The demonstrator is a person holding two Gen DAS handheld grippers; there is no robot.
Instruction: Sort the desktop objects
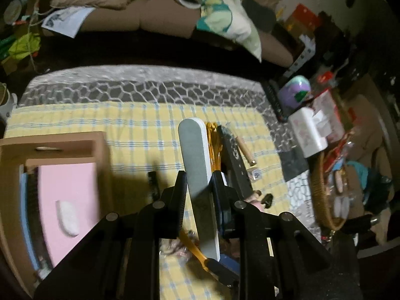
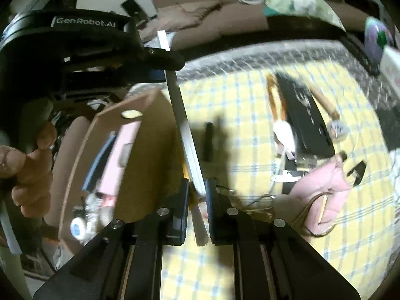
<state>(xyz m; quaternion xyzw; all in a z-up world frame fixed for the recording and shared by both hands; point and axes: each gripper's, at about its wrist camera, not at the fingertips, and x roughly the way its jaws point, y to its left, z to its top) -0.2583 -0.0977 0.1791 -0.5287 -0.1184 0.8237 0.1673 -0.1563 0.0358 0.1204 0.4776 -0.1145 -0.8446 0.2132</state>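
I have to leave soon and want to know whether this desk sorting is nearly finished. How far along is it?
Partly done. The wooden box already holds a pink item and a blue one. In hand: both the left gripper and right gripper are shut on the long grey-white file, lifted above the cloth. Left on the yellow cloth: a black case, a wooden stick, a pink pouch.

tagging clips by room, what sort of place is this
Most likely a cluttered living room: a brown sofa with a pillow behind a low table under a yellow checked cloth.
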